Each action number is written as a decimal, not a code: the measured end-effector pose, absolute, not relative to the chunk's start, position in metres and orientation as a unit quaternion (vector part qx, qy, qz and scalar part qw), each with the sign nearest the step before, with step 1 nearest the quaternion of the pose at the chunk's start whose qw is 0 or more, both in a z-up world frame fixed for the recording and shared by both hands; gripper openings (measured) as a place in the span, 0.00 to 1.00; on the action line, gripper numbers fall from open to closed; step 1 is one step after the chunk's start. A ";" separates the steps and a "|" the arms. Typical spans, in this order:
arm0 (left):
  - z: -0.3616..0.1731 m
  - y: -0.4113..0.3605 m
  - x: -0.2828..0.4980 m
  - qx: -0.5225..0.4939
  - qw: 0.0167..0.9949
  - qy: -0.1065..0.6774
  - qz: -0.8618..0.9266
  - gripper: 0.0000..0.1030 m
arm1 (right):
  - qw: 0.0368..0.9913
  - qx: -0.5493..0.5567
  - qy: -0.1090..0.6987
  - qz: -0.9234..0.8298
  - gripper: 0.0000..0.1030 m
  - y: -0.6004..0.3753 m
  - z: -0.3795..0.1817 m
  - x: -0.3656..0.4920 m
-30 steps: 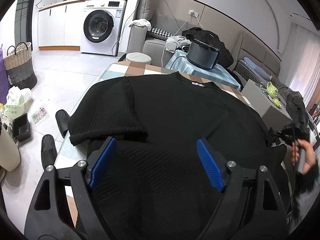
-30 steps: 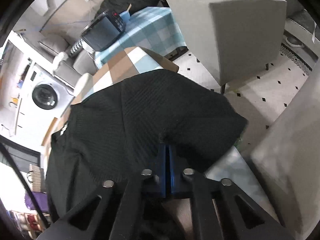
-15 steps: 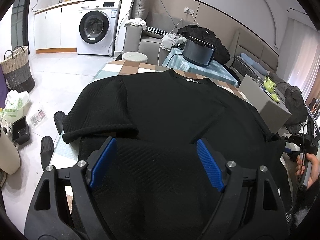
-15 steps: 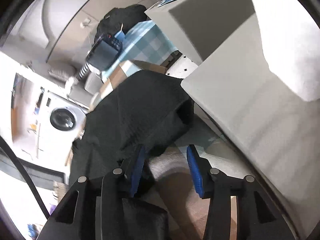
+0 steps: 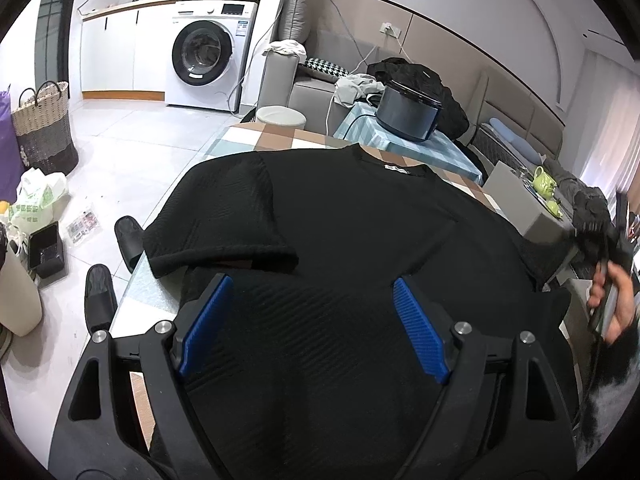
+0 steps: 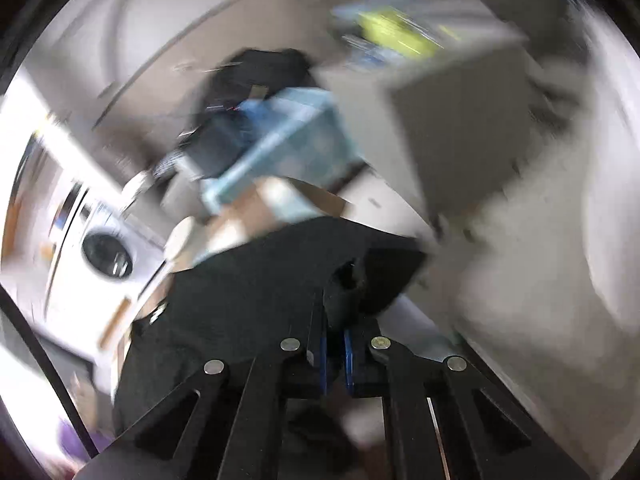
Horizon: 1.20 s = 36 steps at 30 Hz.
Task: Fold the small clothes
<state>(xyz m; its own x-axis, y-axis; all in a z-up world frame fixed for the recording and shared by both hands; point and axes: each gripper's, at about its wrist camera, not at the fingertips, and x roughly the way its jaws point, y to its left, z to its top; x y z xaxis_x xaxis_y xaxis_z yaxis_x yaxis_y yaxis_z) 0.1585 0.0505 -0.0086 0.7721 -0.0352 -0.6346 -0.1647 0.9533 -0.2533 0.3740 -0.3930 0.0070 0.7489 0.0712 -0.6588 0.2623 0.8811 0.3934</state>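
A black ribbed knit short-sleeved top point(image 5: 360, 240) lies spread across the checked counter point(image 5: 256, 138), filling the middle of the left wrist frame. The left gripper point(image 5: 312, 328) hovers over its lower part, blue fingers point(image 5: 206, 324) spread wide. In the blurred right wrist frame, the right gripper point(image 6: 335, 344) has just closed, pinching a fold of the top's sleeve at lower centre.

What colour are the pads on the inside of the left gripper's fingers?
Blue. The pads stand out against the black shirt, clearest in the left wrist view.
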 end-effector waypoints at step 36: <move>-0.059 0.176 0.186 -0.408 0.822 0.387 0.087 0.64 | 0.862 0.233 0.435 0.117 0.56 -0.314 -0.002 0.266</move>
<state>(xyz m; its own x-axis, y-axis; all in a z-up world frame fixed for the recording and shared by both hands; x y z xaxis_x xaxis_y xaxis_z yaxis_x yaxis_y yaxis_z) 0.1858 0.1759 -0.0595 0.6854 -0.1726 -0.7074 -0.4594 0.6512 -0.6041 0.2658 -0.3143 -0.0019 0.5946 0.4046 -0.6948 0.0000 0.8641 0.5033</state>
